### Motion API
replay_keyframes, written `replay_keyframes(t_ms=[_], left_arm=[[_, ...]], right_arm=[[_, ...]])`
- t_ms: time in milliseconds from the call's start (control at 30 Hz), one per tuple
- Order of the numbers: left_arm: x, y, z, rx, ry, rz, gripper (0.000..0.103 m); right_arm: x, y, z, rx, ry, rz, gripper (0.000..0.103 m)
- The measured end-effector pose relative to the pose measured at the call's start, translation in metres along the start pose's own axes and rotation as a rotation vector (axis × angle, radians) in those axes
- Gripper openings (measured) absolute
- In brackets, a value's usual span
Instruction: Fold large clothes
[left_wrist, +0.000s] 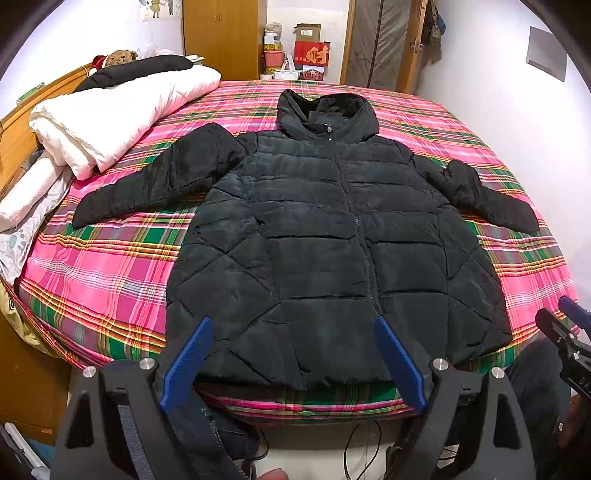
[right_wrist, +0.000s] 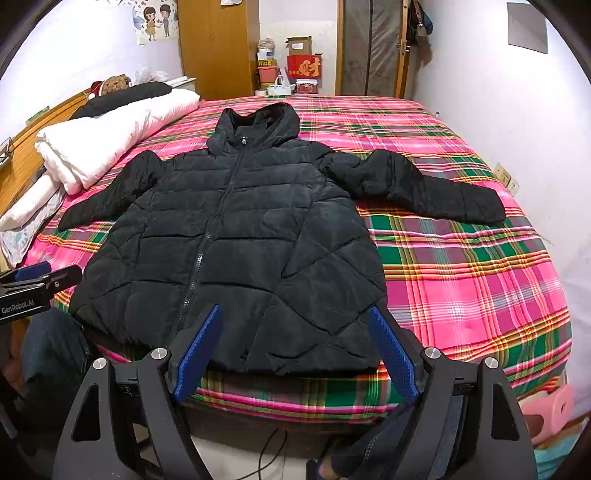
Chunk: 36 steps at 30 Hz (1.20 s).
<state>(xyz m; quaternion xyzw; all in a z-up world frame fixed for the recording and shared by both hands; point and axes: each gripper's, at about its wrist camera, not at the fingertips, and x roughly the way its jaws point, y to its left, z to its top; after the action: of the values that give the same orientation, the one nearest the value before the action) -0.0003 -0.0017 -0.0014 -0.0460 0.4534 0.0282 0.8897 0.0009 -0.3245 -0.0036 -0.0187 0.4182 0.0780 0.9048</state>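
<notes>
A black quilted puffer jacket (left_wrist: 325, 240) lies flat, zipped, front up, on the plaid bed, hood at the far end and both sleeves spread out. It also shows in the right wrist view (right_wrist: 240, 236). My left gripper (left_wrist: 293, 326) is open and empty, hovering above the jacket's near hem, left half. My right gripper (right_wrist: 295, 314) is open and empty above the hem's right half. The right gripper's tip shows at the left wrist view's right edge (left_wrist: 569, 325), and the left gripper's at the right wrist view's left edge (right_wrist: 37, 280).
The bed (right_wrist: 461, 277) has a pink and green plaid sheet. Folded white quilts and pillows (left_wrist: 110, 118) with a dark garment lie at the far left by the wooden headboard. Boxes (left_wrist: 310, 55) and a wardrobe stand behind. Cables lie on the floor below the bed edge.
</notes>
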Motion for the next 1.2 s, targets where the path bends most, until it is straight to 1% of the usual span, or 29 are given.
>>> replay_keyframes(t_ms=[667, 1200], left_arm=[[0.003, -0.001, -0.003, 0.0, 0.01, -0.001, 0.09], [0.013, 0.002, 0.0, -0.002, 0.032, 0.001, 0.09]], right_arm=[[0.004, 0.002, -0.002, -0.002, 0.007, 0.002, 0.081], [0.016, 0.004, -0.003, -0.005, 0.034, 0.009, 0.081]])
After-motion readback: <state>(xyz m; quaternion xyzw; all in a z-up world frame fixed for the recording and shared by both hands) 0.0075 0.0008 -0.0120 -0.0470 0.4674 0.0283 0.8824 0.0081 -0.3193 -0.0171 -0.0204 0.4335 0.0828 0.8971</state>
